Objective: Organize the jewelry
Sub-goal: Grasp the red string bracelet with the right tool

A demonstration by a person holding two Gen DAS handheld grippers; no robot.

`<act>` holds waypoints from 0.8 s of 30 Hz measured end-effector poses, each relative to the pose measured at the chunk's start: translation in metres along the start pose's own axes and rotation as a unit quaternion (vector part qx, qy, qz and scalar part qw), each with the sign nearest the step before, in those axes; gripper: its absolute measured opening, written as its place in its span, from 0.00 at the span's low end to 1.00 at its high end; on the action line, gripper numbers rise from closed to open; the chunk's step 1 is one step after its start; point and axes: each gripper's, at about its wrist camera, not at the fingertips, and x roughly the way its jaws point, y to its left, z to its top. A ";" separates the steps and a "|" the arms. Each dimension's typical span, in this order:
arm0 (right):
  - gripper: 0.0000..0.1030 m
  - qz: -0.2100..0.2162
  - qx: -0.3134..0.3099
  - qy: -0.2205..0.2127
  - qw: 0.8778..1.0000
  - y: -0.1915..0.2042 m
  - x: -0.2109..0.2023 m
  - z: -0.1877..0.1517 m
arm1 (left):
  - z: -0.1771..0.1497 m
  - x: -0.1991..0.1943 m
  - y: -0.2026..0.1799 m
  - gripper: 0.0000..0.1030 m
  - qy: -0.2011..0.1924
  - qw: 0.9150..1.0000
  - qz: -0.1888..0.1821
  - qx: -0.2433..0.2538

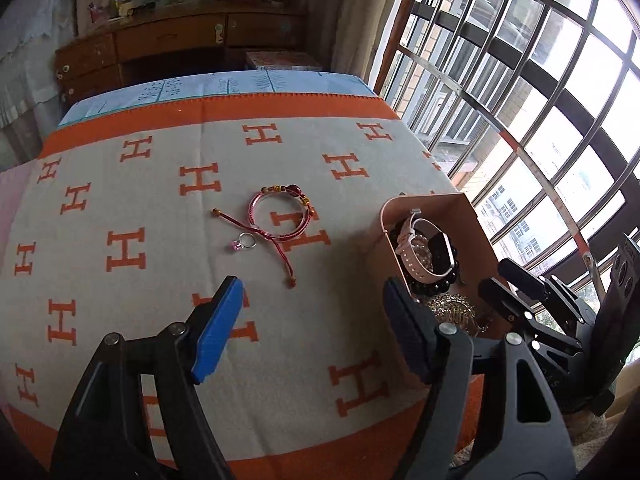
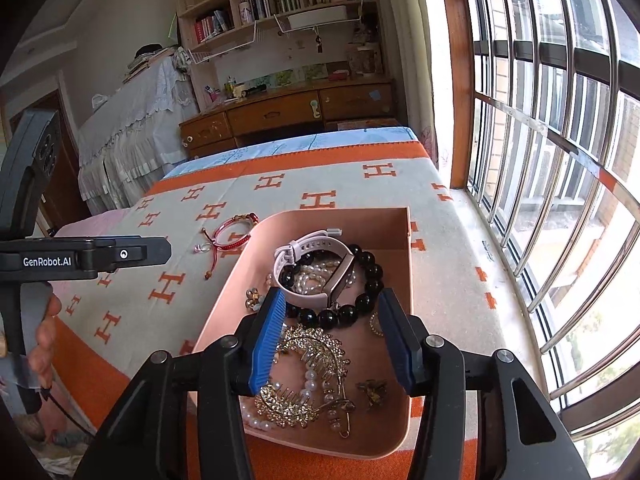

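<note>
A red cord bracelet [image 1: 280, 216] with beads lies on the H-patterned blanket, with a silver ring with a pink stone [image 1: 243, 242] just left of it. Both also show in the right wrist view, the bracelet [image 2: 232, 232] and the ring [image 2: 202, 247]. A pink tray [image 2: 396, 236] holds a pink smartwatch [image 2: 308, 276], a black bead bracelet [image 2: 370, 280], pearls, a gold comb [image 2: 308, 364] and small pieces. My left gripper [image 1: 316, 320] is open and empty, above the blanket near the bracelet. My right gripper [image 2: 332, 344] is open and empty above the tray.
The blanket [image 1: 120, 200] covers a bed beside a barred window [image 1: 540, 100] on the right. The tray [image 1: 440, 208] sits near the blanket's right edge. A wooden desk [image 2: 288, 112] and bookshelves stand beyond the bed. The left gripper's body [image 2: 80, 258] shows at left.
</note>
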 end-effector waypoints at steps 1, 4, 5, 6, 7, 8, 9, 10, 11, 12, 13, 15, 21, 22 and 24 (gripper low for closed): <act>0.47 0.009 0.000 0.000 1.000 0.002 -0.002 0.005 | 0.003 -0.004 0.007 0.69 -0.002 1.000 0.007 -0.005; 0.47 0.026 -0.012 0.005 1.000 0.015 -0.006 0.024 | 0.015 -0.014 0.026 0.71 -0.004 1.000 0.026 -0.011; 0.47 0.030 -0.022 0.008 0.999 0.021 -0.006 0.033 | 0.019 -0.017 0.033 0.72 -0.003 0.999 0.028 -0.013; 0.47 0.035 -0.034 0.013 0.999 0.029 -0.004 0.042 | 0.024 -0.020 0.038 0.73 -0.002 0.999 0.028 -0.016; 0.47 0.041 -0.047 0.022 0.998 0.036 -0.001 0.051 | 0.028 -0.022 0.043 0.73 0.000 0.999 0.028 -0.019; 0.47 0.046 -0.059 0.031 0.997 0.044 0.003 0.063 | 0.034 -0.024 0.048 0.73 0.001 0.999 0.027 -0.022; 0.47 0.050 -0.068 0.038 0.996 0.052 0.007 0.074 | 0.039 -0.026 0.052 0.73 0.002 0.999 0.026 -0.024; 0.47 0.055 -0.075 0.046 0.995 0.059 0.012 0.085 | 0.044 -0.028 0.055 0.73 0.002 0.999 0.023 -0.025; 0.47 0.060 -0.081 0.054 0.993 0.067 0.018 0.098 | 0.050 -0.030 0.058 0.73 0.003 0.999 0.020 -0.025; 0.47 0.064 -0.084 0.064 0.992 0.073 0.026 0.110 | 0.055 -0.031 0.061 0.73 0.003 1.000 0.016 -0.027; 0.47 0.068 -0.087 0.077 0.991 0.079 0.035 0.120 | 0.062 -0.033 0.064 0.73 0.002 0.999 0.011 -0.030; 0.44 0.076 -0.084 0.106 0.988 0.089 0.058 0.141 | 0.075 -0.036 0.068 0.73 0.000 0.999 0.006 -0.033; 0.29 0.069 -0.076 0.226 0.969 0.110 0.148 0.164 | 0.094 -0.021 0.083 0.74 0.015 0.999 0.014 -0.042; 0.28 0.063 -0.077 0.238 0.966 0.112 0.160 0.163 | 0.094 -0.016 0.086 0.74 0.022 0.999 0.011 -0.045; 0.27 0.047 -0.081 0.261 0.961 0.113 0.178 0.155 | 0.092 -0.005 0.093 0.73 0.032 0.998 0.009 -0.050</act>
